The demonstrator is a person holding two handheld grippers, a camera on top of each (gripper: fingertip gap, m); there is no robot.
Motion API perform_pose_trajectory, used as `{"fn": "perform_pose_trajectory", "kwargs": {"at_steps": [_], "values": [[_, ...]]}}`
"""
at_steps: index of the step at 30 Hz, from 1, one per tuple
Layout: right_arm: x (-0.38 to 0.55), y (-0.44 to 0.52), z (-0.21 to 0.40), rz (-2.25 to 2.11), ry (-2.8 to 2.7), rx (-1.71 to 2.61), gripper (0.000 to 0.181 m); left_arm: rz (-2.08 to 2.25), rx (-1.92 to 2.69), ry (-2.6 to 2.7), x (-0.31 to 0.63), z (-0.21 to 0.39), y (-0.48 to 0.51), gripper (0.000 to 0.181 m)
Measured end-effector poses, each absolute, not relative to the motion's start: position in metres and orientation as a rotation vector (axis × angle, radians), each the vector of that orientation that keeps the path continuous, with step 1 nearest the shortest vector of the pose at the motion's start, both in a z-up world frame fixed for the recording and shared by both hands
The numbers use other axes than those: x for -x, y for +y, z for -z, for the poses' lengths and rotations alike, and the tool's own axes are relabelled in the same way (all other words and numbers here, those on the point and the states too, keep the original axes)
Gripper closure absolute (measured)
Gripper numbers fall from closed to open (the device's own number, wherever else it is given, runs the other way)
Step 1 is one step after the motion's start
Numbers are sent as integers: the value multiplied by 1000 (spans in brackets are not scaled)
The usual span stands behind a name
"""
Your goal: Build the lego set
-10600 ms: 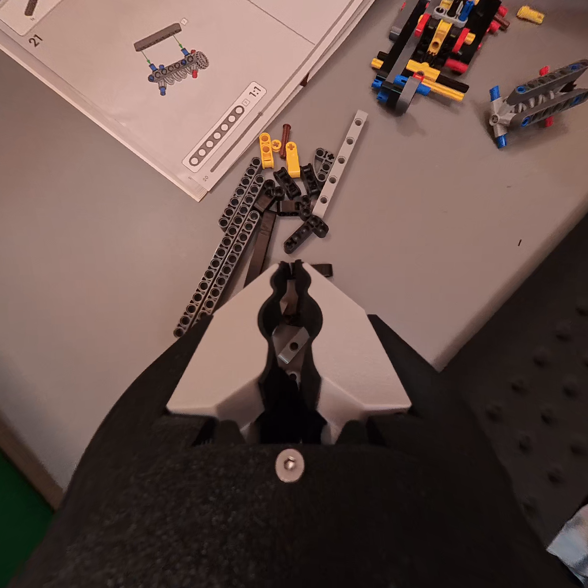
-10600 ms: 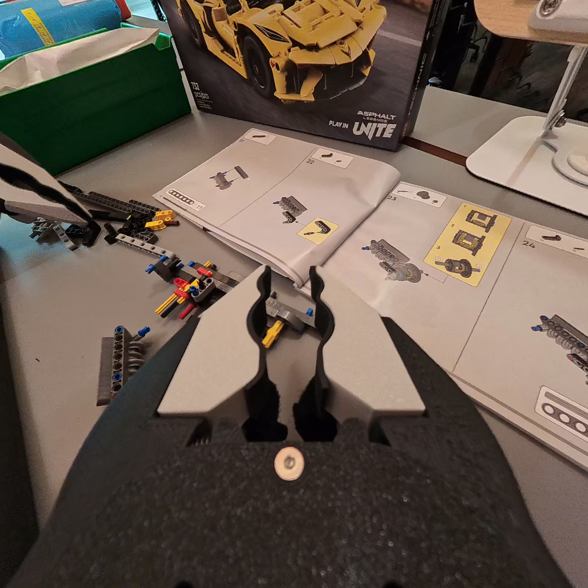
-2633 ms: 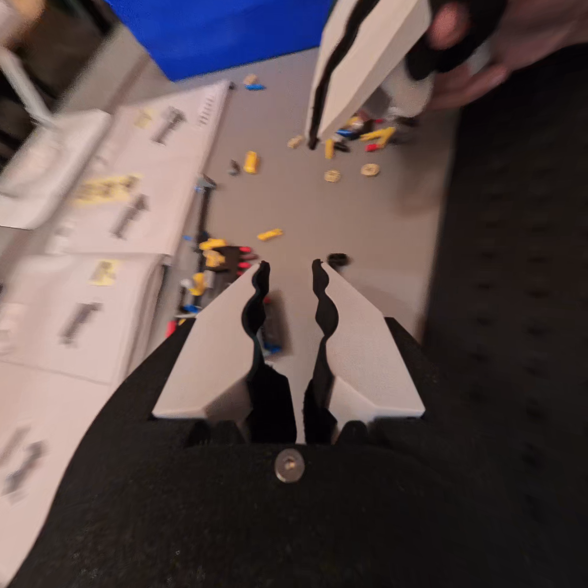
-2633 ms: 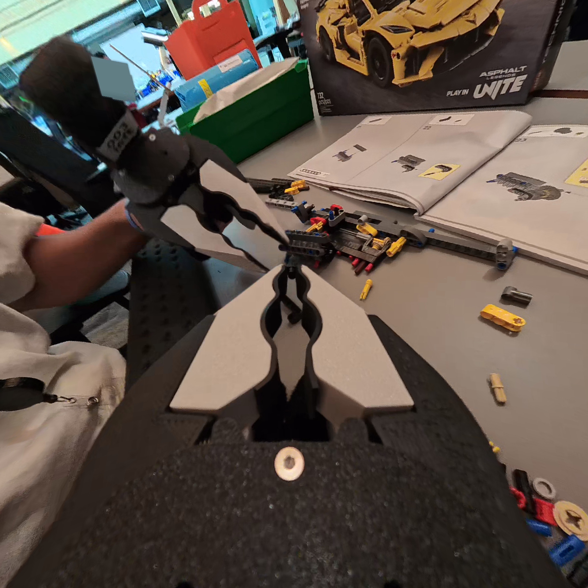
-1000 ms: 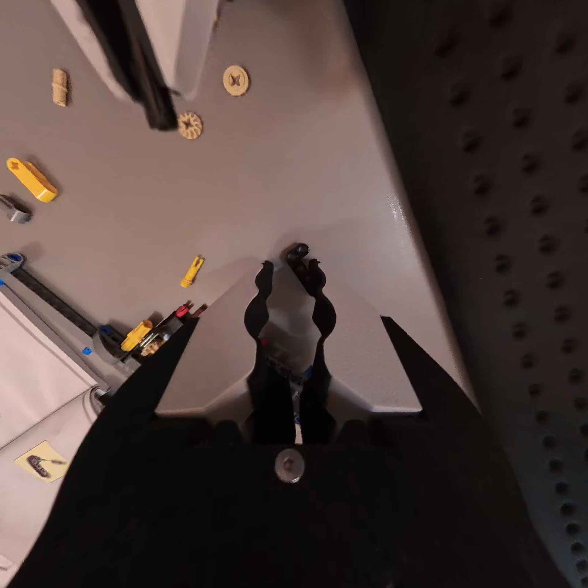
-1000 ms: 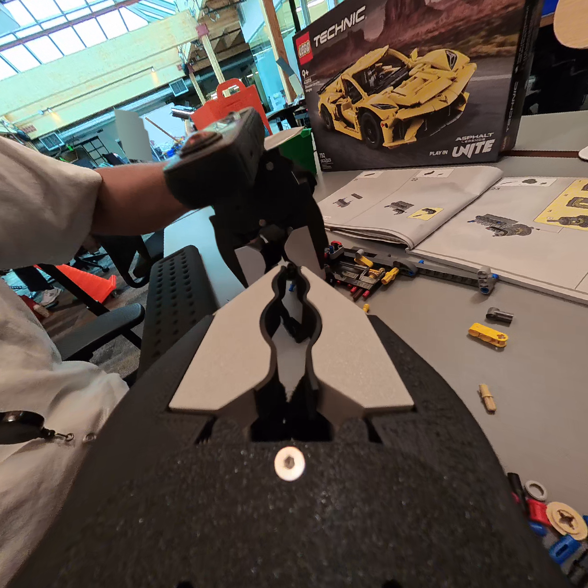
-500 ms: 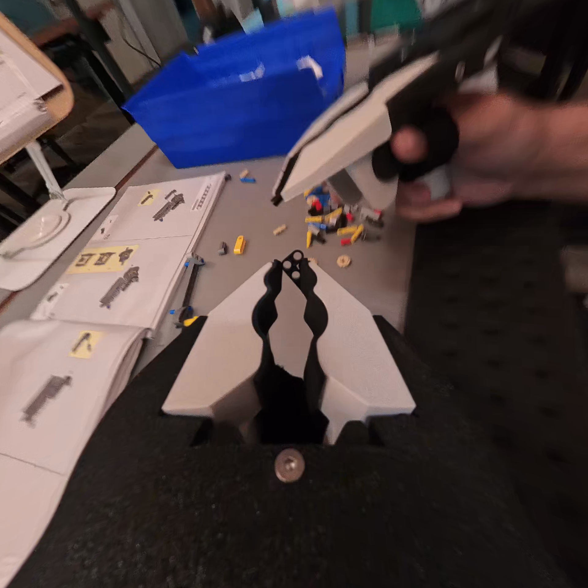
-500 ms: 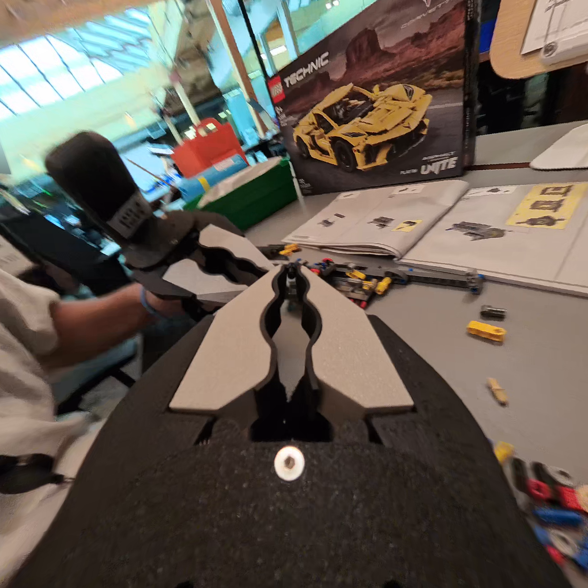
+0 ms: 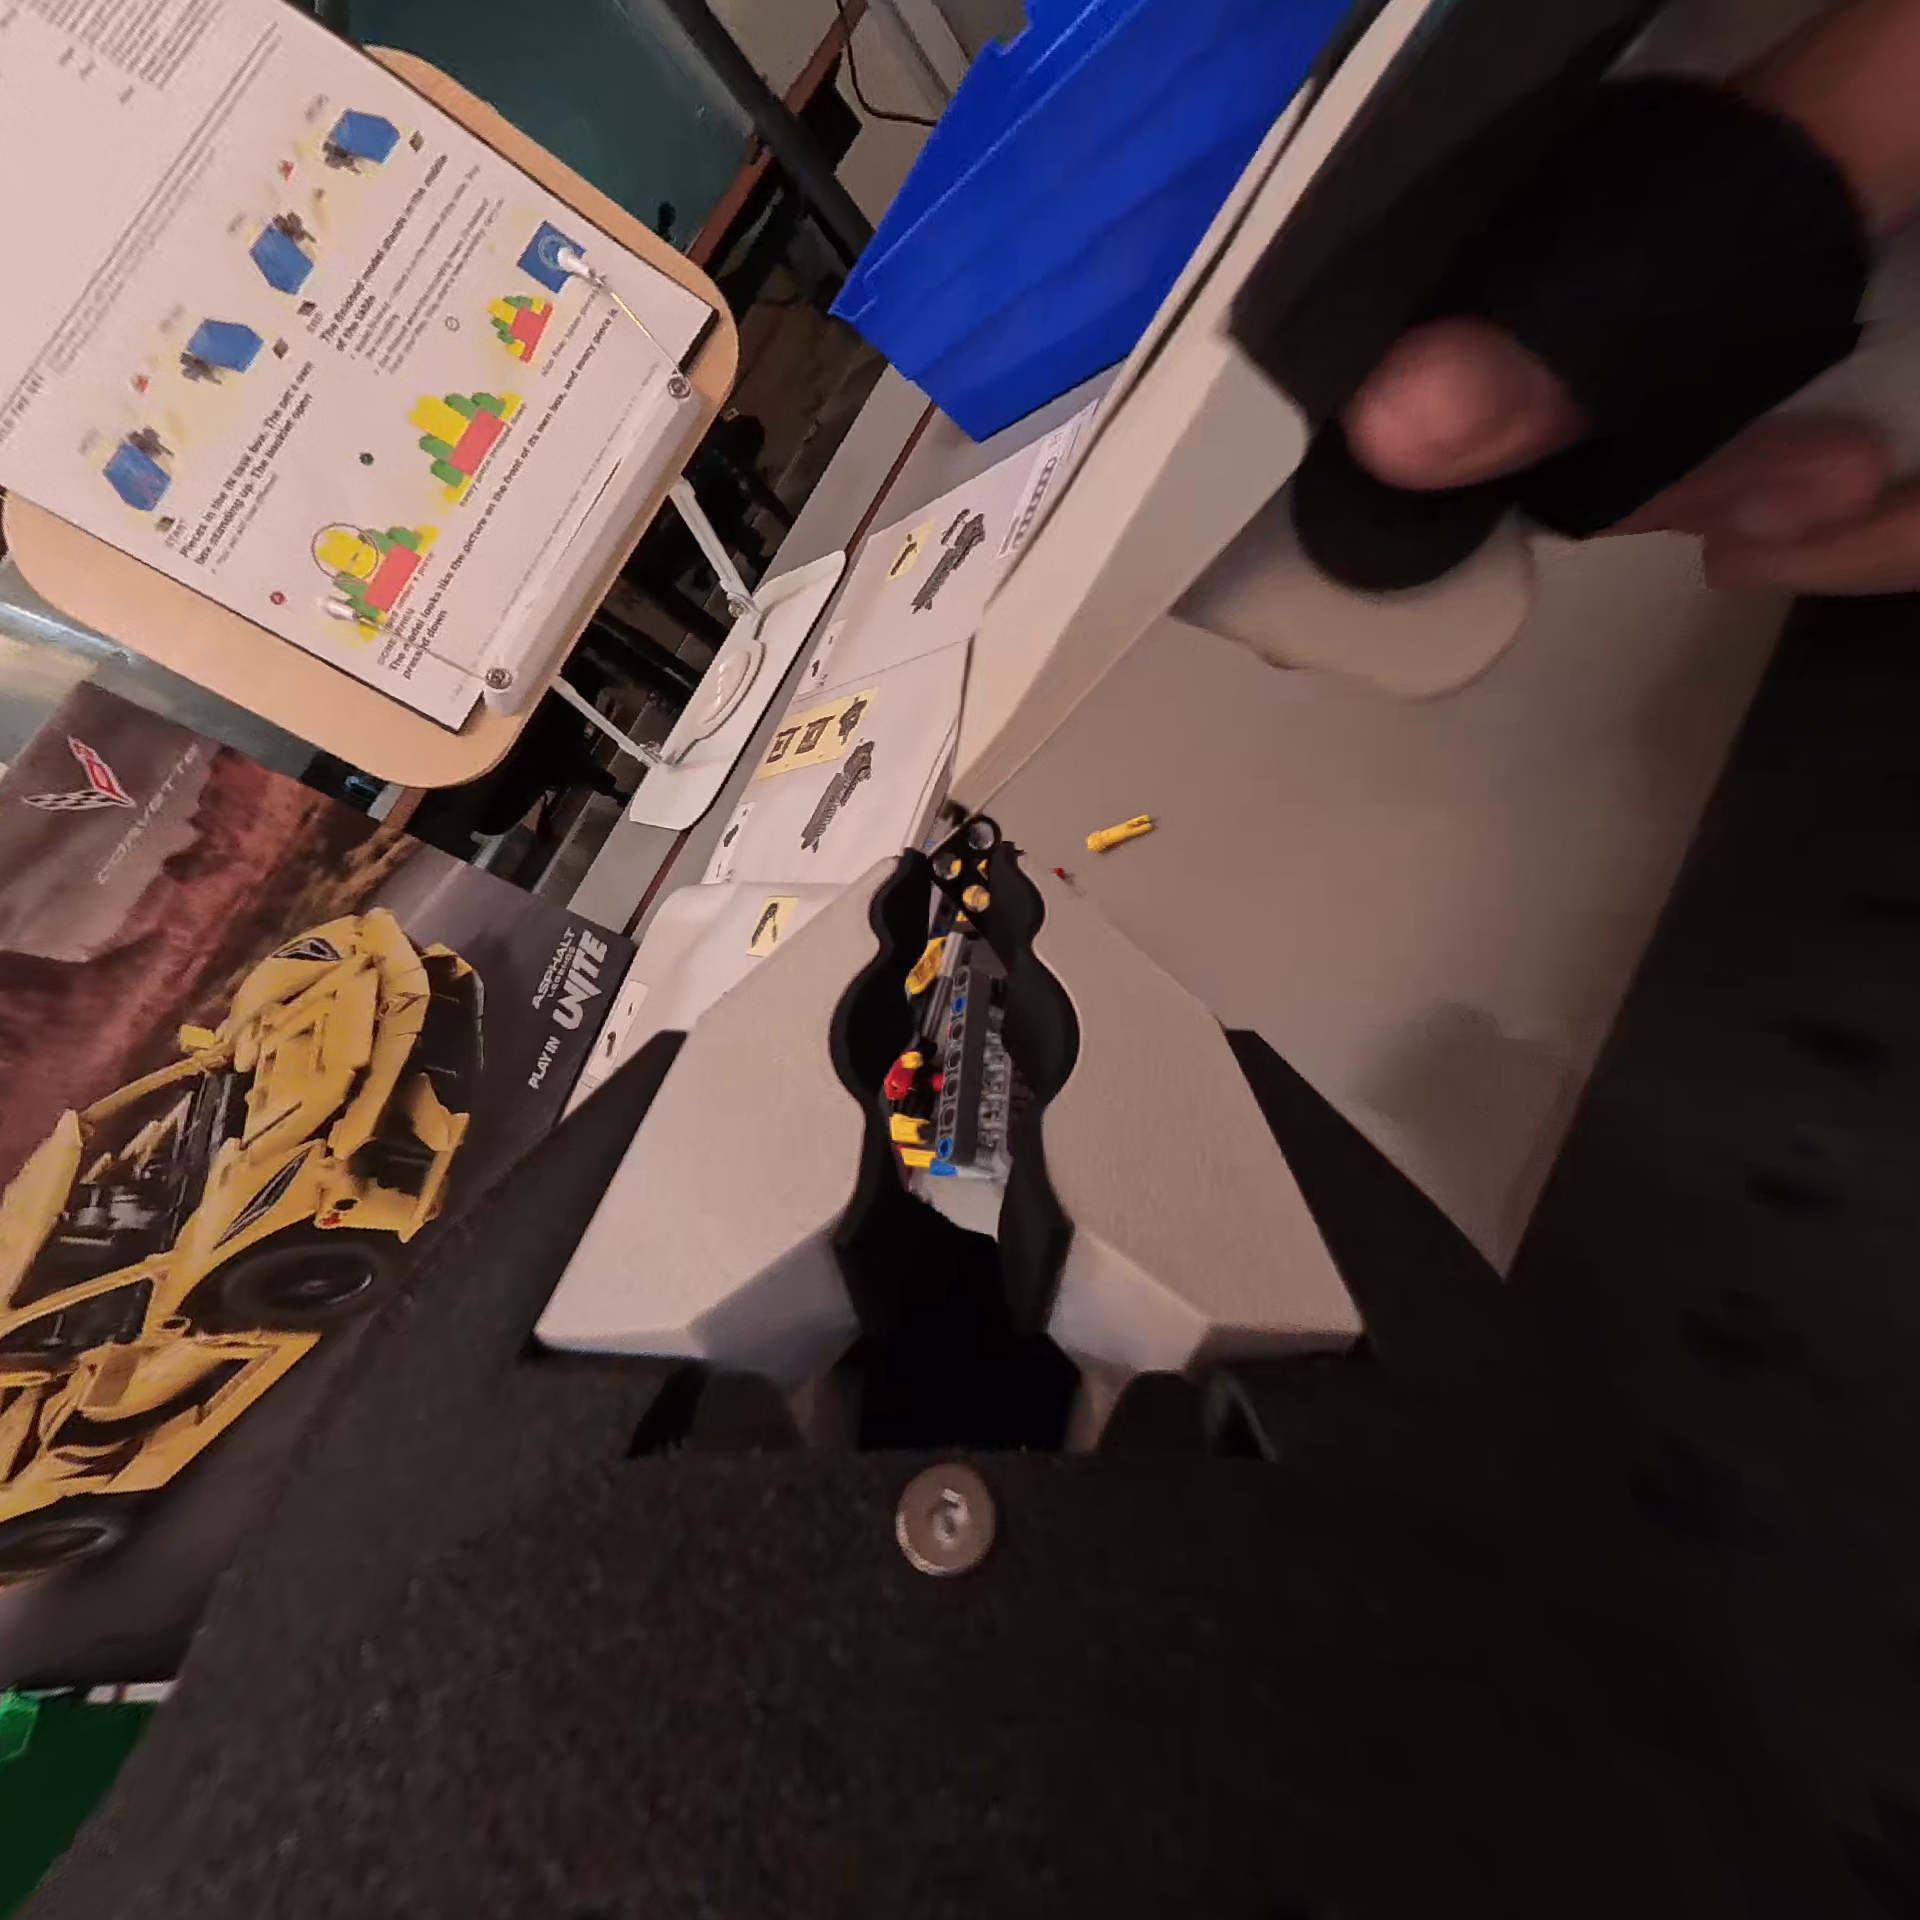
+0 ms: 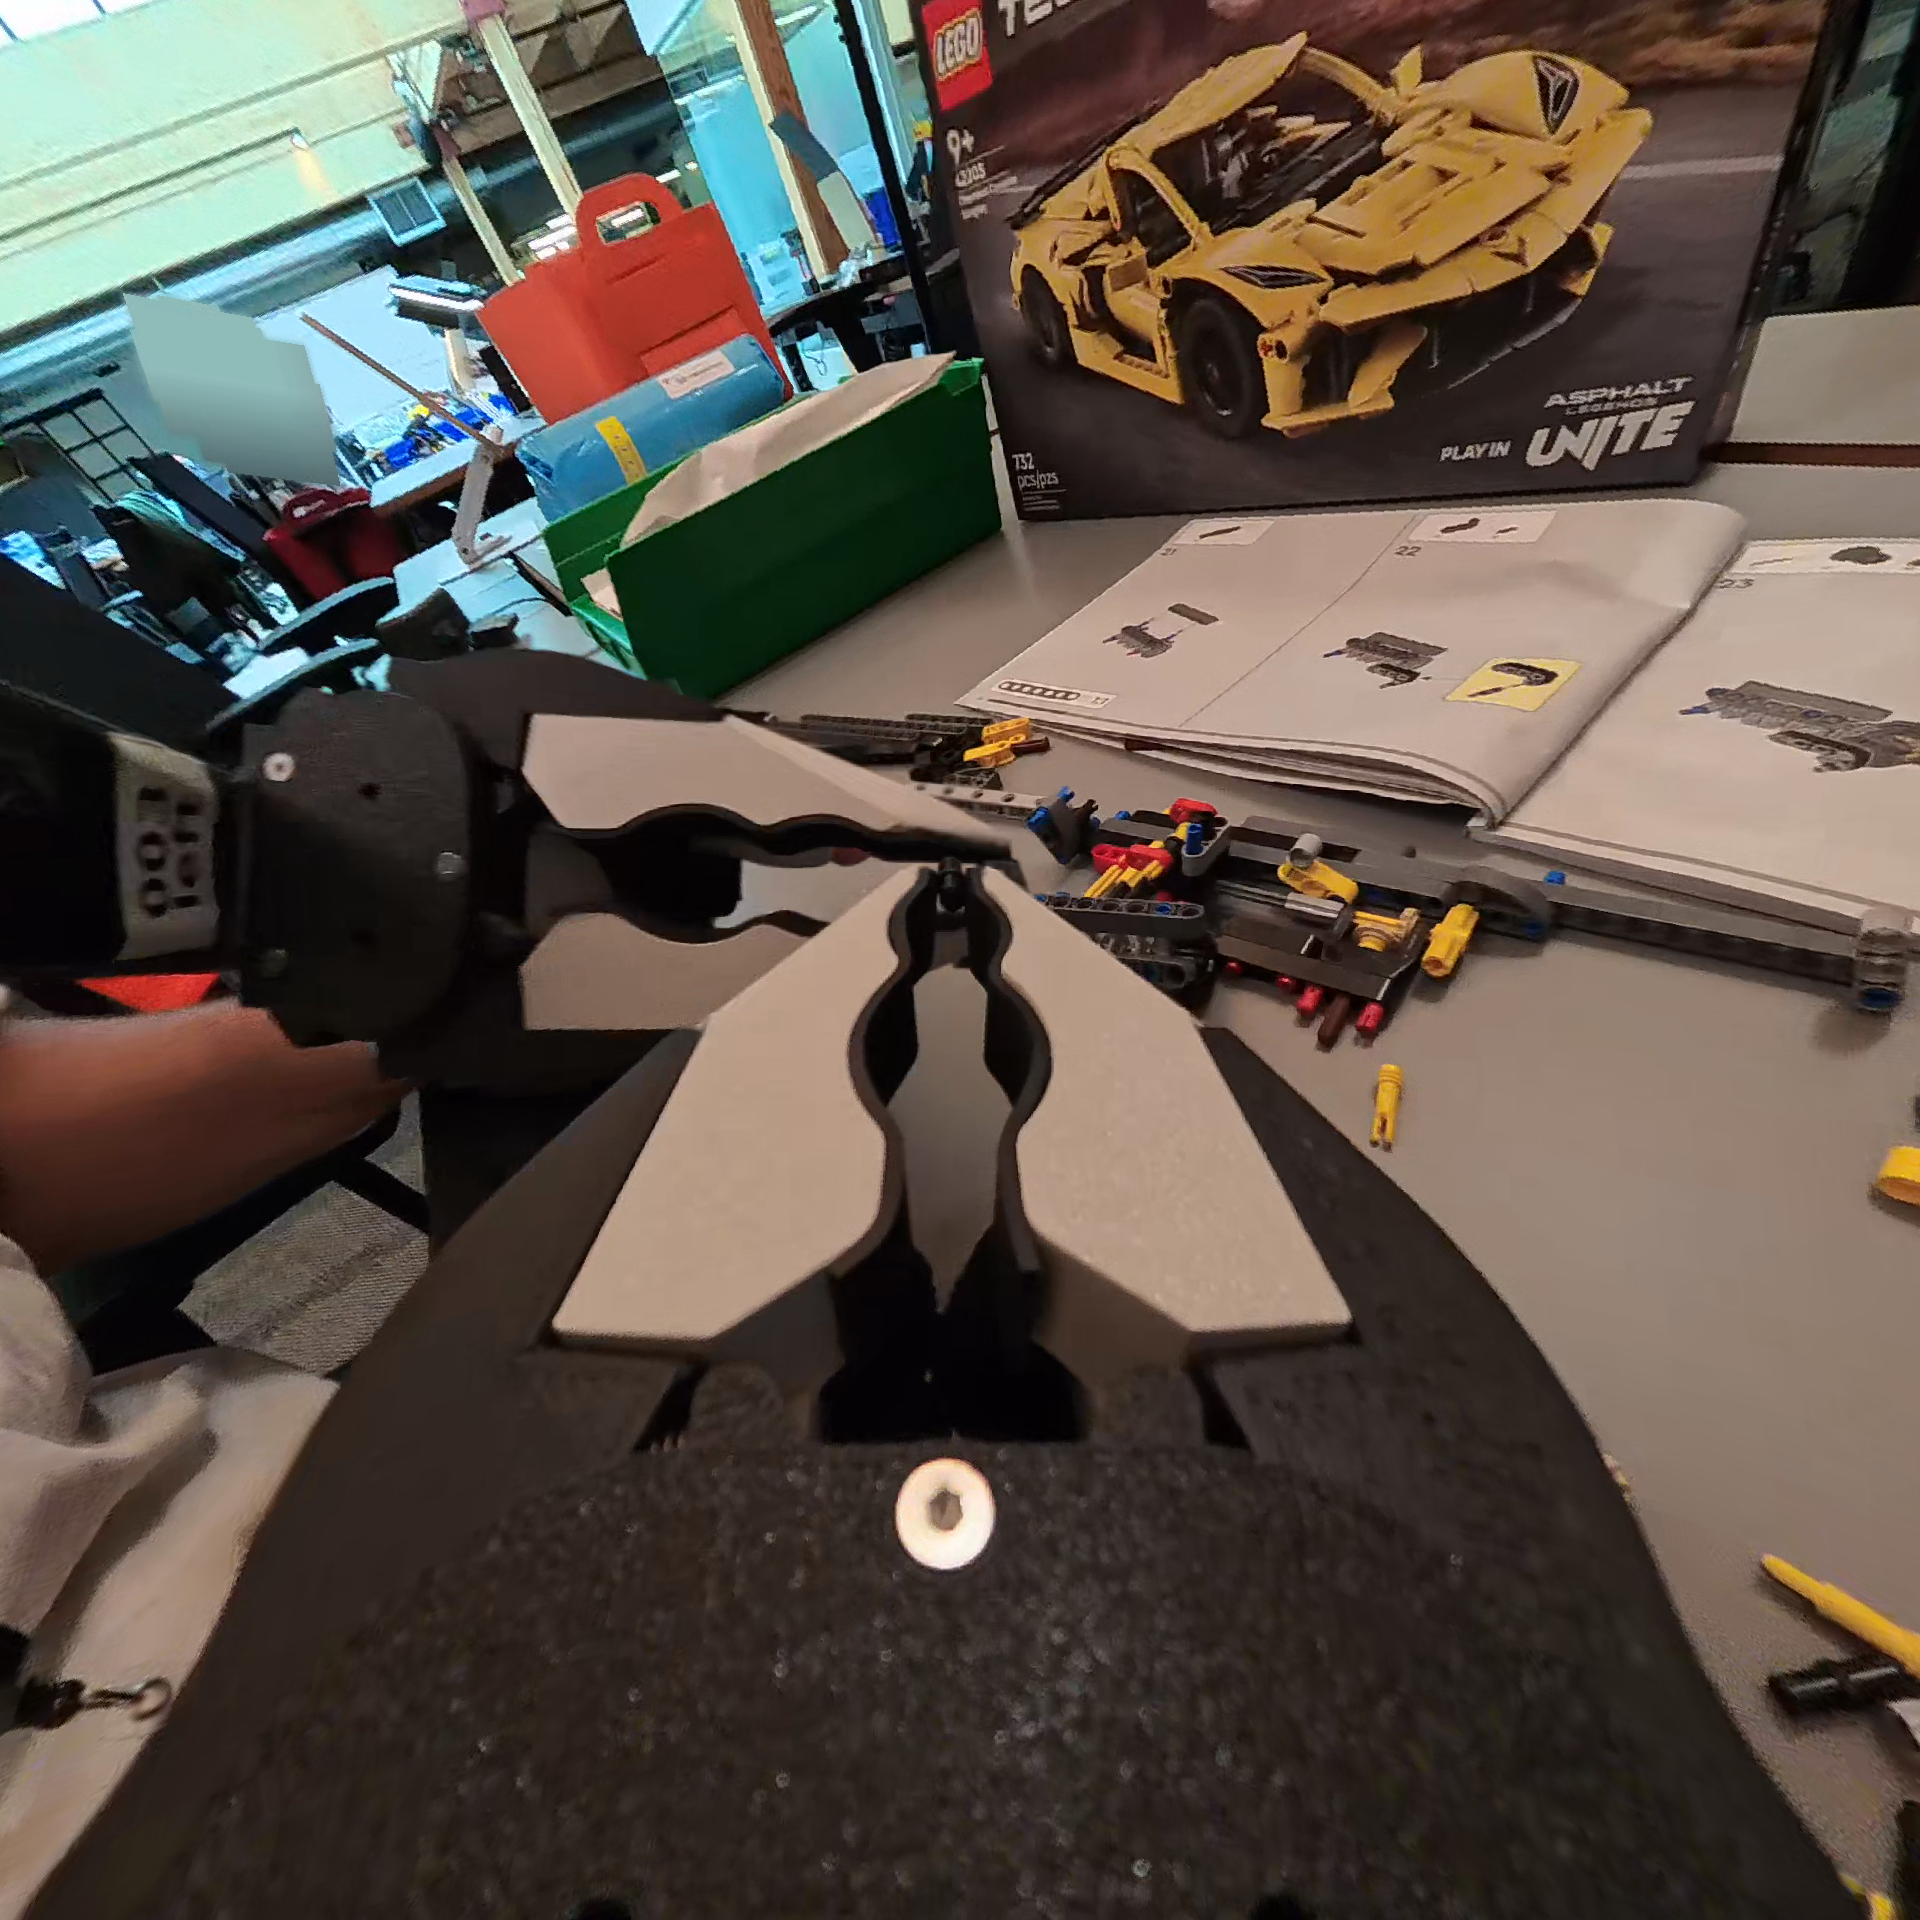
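Left view, my left tongs (image 9: 961,868): pinched on a small black piece (image 9: 967,850) with round holes. I hold it only at the very tips, so its holes stay free for a pin.
Left view, tilt: the camera is rolled to the side. I judge that I turn the piece to face the other tongs.
Left view, right tongs (image 9: 1195,499): big and close at the upper right, with my hand (image 9: 1683,416) around the grip. They point down toward the black piece.
Left view, chassis (image 9: 961,1070): seen through the gap of my fingers, lying on the table (image 9: 1351,935) below.
Left view, yellow pin (image 9: 1119,833): loose on the table, apart from the chassis.

Right view, my right tongs (image 10: 948,883): nearly closed on a thin dark pin (image 10: 948,891) at the tips. The grip is far forward so the pin sticks out and can enter a hole.
Right view, left tongs (image 10: 966,847): they come from the left and their tips meet mine just above the table edge. I cannot tell if pin and piece touch already.
Right view, chassis (image 10: 1299,914): it rests on the table (image 10: 1558,1195) before the open booklet (image 10: 1403,644), well apart from the two tips. I think the small joint is made in the air first and goes onto it later.
Right view, box (image 10: 1351,239): it stands behind the booklet.
Risk: both parts are small, a slip would drop them.
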State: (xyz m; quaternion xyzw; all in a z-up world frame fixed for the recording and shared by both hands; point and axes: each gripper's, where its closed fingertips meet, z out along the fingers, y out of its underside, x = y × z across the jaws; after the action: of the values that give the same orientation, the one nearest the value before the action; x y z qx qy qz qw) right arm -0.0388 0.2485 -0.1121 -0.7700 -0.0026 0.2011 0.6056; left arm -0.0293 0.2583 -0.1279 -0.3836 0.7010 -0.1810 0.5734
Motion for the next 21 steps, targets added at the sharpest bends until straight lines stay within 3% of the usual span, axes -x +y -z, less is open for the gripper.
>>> {"fn": "perform_pose_trajectory", "kwargs": {"at_steps": [6, 14, 21], "values": [[46, 241, 117, -451, -46, 1836, 177, 353, 1126, 1924, 73, 150, 233, 171], [41, 235, 103, -579, -6, 1702, 177, 626, 1562, 2136, 138, 181, 209, 170], [43, 232, 100, -598, -23, 1672, 177, 840, 1596, 1974, 135, 178, 196, 141]]}}
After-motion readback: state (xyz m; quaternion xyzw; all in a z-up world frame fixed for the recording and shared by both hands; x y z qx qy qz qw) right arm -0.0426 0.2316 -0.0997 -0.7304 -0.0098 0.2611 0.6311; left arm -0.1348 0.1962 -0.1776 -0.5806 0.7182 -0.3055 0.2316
